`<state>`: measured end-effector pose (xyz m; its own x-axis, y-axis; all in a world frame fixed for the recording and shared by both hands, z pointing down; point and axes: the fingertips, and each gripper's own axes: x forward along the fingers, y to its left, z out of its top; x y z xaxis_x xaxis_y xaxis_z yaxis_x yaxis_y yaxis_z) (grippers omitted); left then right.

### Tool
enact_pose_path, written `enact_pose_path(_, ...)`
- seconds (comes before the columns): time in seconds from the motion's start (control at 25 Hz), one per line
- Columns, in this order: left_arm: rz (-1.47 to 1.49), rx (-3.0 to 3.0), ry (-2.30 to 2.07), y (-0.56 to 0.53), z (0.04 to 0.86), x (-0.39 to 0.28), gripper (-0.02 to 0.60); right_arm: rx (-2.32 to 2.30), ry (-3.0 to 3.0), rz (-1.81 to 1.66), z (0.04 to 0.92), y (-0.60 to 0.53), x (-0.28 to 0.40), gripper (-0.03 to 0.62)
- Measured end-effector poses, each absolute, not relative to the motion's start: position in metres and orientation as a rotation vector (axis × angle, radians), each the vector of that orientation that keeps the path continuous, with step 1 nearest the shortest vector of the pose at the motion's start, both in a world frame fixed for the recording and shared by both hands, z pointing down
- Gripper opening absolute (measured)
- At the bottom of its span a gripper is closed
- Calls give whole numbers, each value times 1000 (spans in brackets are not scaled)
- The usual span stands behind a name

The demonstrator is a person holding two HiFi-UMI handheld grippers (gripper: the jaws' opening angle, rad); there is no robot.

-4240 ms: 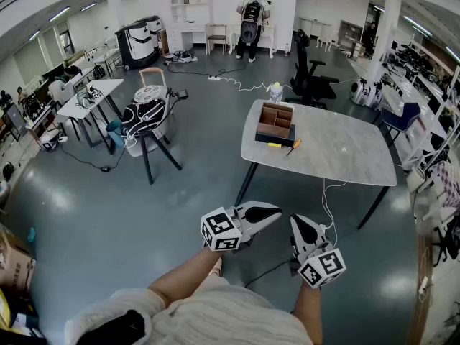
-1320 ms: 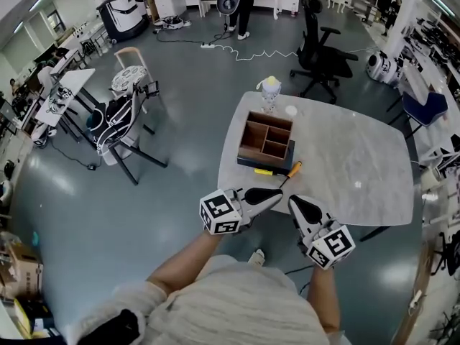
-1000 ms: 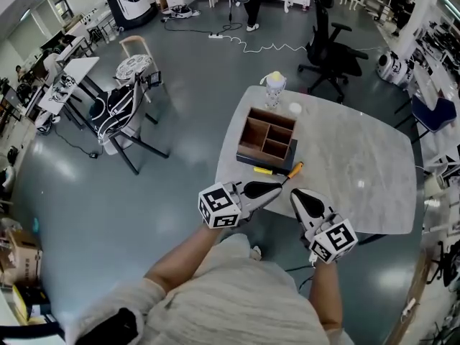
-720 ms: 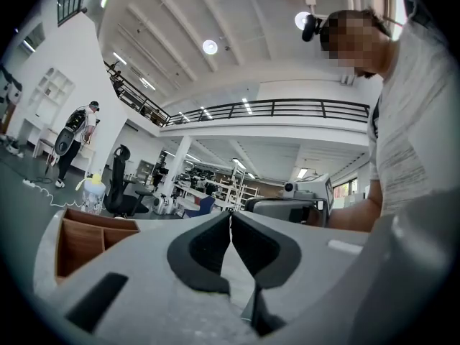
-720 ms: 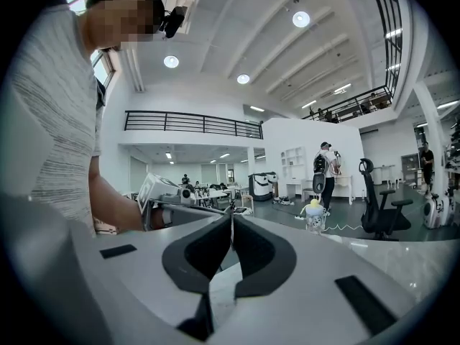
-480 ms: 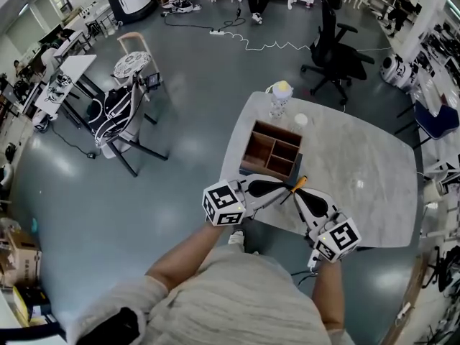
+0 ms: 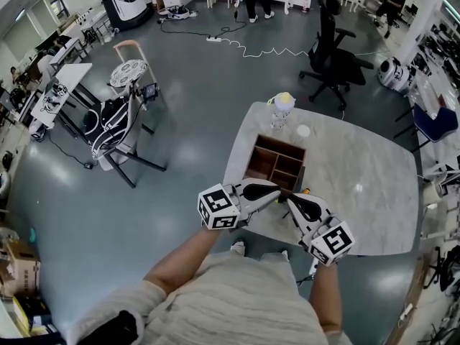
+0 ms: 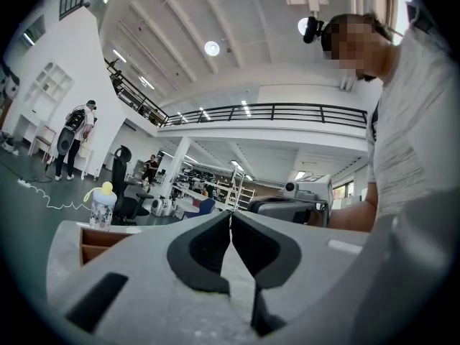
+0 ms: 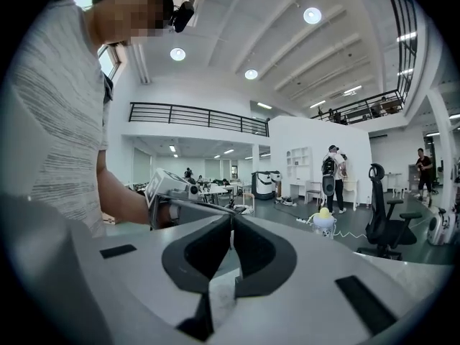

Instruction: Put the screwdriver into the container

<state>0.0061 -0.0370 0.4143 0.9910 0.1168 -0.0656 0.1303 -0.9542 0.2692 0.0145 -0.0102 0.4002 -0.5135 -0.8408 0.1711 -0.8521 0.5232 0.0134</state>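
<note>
The wooden container, divided into compartments, stands on the marble table near its front left edge. Only the orange end of the screwdriver shows, just in front of the container; my grippers hide the remainder. My left gripper is shut and empty, its tip over the table's near edge beside the container. My right gripper is shut and empty too, right next to the left one. In the left gripper view the shut left gripper points level, with the container at lower left. The right gripper view shows the right gripper shut.
A baby bottle and a small white lid stand on the table behind the container. A black office chair is beyond the table, a cluttered chair to the left. People stand at the far wall.
I have walked up to the table. Both grippers, side by side and still shut, have come over its near edge and now cover most of the screwdriver.
</note>
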Motion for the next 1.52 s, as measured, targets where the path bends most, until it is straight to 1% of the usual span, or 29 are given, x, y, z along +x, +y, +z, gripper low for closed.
enact_pose_path(0.2, -79, 2854, 181, -43, 416, 15, 18, 1364, -2542, 51, 412, -16, 18, 14)
enact_pose_path(0.64, -85, 2853, 89, -42, 422, 63, 18, 1266, -2520, 35, 421, -26, 82, 14)
enact_pose_path(0.96, -44, 2834, -59, -41, 430, 79, 18, 999, -2482, 41, 444, -23, 109, 14)
enact_pose_path(1.24, -23, 2790, -190, -36, 452, 75, 20, 765, -2398, -32, 480, -16, 114, 15)
enact_pose_path(1.52, 9, 2756, -249, -25, 467, 69, 20, 488, -2179, -156, 547, -3, 134, 15)
